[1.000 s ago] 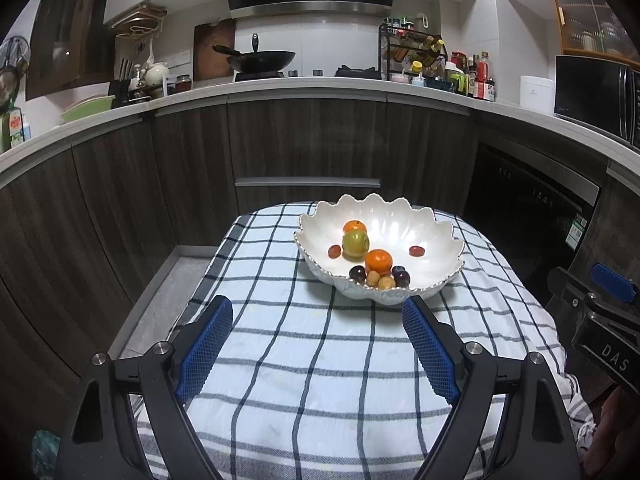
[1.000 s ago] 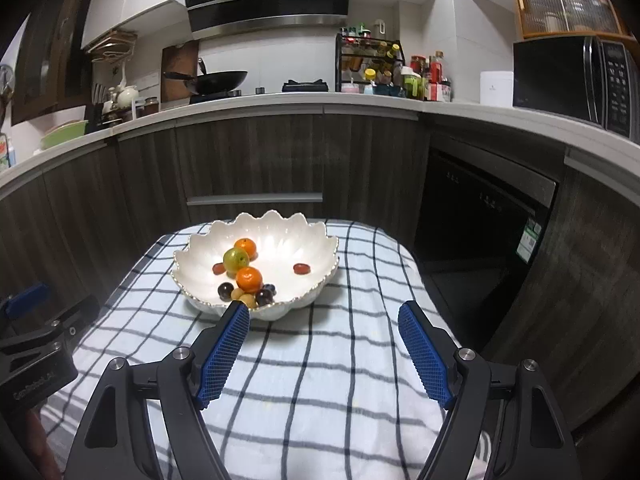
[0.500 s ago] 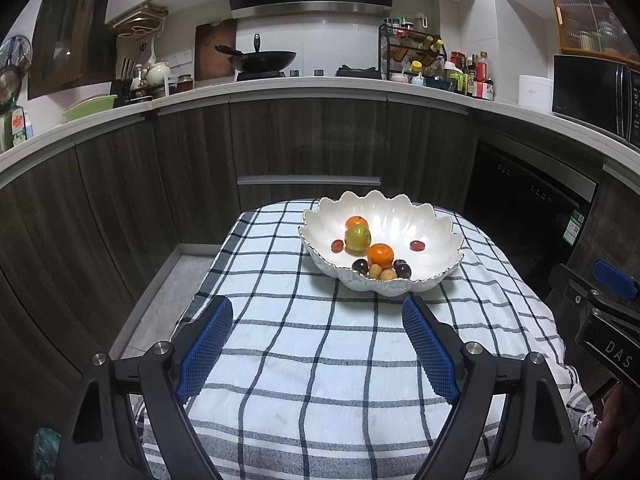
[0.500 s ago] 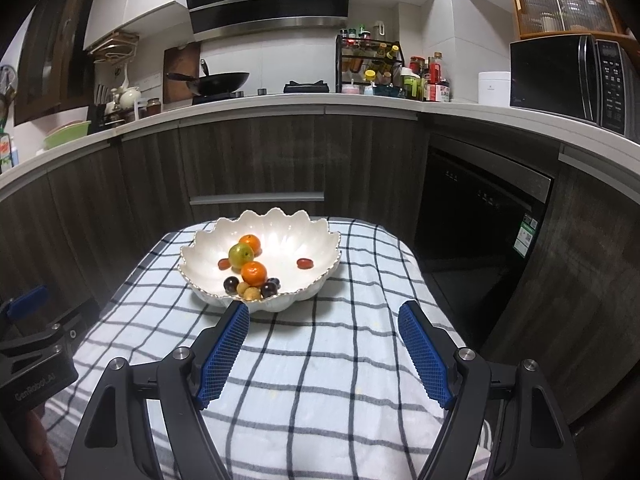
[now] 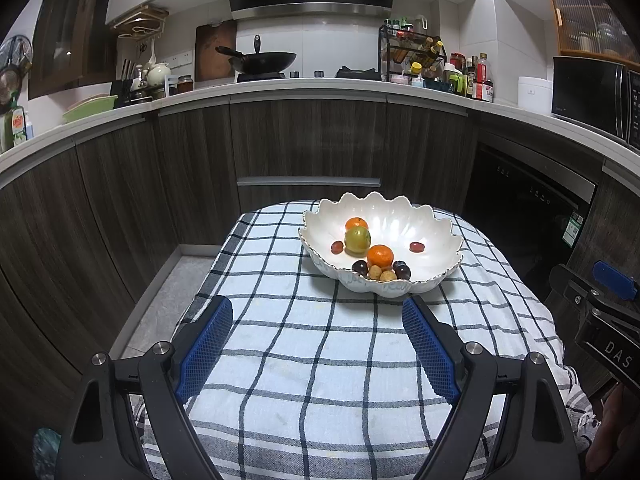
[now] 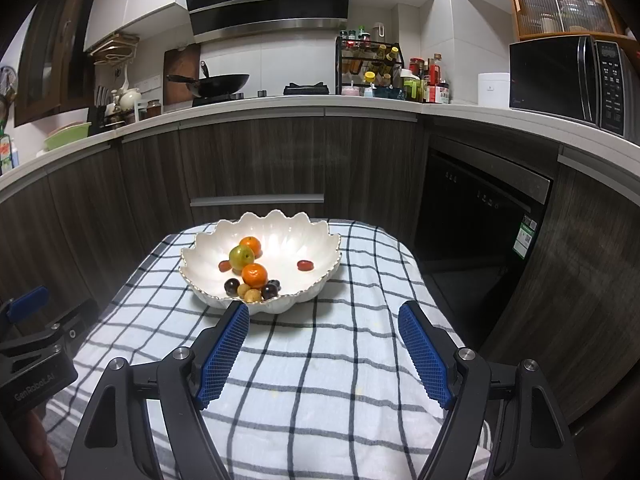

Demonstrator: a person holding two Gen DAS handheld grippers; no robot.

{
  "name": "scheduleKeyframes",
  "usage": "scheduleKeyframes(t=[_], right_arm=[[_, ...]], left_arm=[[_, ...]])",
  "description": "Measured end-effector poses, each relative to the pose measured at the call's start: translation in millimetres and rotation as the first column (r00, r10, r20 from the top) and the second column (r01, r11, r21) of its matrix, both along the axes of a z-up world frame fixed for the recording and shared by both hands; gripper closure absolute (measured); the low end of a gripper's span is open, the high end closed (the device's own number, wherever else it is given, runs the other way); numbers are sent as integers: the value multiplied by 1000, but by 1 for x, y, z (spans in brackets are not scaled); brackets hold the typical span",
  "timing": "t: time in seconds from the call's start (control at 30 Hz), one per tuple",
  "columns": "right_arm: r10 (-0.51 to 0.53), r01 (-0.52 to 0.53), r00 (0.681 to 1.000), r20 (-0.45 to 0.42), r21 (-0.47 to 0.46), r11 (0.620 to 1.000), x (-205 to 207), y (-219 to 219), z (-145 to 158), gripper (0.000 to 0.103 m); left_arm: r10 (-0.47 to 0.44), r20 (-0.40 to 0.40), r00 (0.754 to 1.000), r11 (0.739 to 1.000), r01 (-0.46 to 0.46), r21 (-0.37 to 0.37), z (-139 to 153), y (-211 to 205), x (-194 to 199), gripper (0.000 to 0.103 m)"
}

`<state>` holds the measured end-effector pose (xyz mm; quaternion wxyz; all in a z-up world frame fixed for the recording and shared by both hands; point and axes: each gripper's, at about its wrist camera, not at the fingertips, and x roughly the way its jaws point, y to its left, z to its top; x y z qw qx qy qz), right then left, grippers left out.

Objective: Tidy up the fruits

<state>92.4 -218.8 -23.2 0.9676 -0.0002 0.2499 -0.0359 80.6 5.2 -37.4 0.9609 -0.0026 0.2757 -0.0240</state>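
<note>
So far we see little left to gather: every fruit in view already sits inside the white scalloped bowl (image 5: 382,242), which stands toward the far edge of the surface (image 5: 320,352), on its checked cloth. In the bowl we count two oranges, one at the back (image 5: 356,223) and one nearer us (image 5: 380,255), with a green fruit (image 5: 357,239) between them and touching both as far as we can tell. A red grape (image 5: 337,247) lies just beside the green fruit, another red grape (image 5: 417,246) lies alone on the other side, and a small cluster of dark grapes and pale yellow berries (image 5: 382,272) rests against the near wall of the bowl. No fruit lies loose on the cloth in either view.

Our left claw (image 5: 318,316) hangs above the near part of the surface with its jaws wide apart and nothing between them. Our right claw (image 6: 324,322) does the same, a little less wide, also bare, its left tip just short of the bowl's near rim.

We judge the collecting finished, or nearly so. What could remain is sorting the fruit by kind inside the bowl, or moving it elsewhere, but no second container shows on the surface, so we cannot tell which.
</note>
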Motion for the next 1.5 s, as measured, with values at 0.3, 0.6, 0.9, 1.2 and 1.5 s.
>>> scheduleKeyframes(t=[0.3,0.6,0.9,1.2,1.5], right_arm=[[0,0,1000,1,1,1000,1,-1,1,25],[0,0,1000,-2,1,1000,1,-1,1,25],[-3,3,1000,0,2,1000,1,-1,1,25],[-3,3,1000,-2,4,1000,3,-2,1,25],[-3,3,1000,-4,4,1000,3,-2,0,25]], left_arm=[[0,0,1000,1000,0,0,-1,0,-1,16],[4,-7,1000,1000,-4,3,2,-1,-1,16],[-8,-27,1000,1000,7,-6,1,0,4,13],[-7,-29,1000,1000,7,-5,0,-1,4,13],[-4,-29,1000,1000,4,-1,0,-1,4,13]])
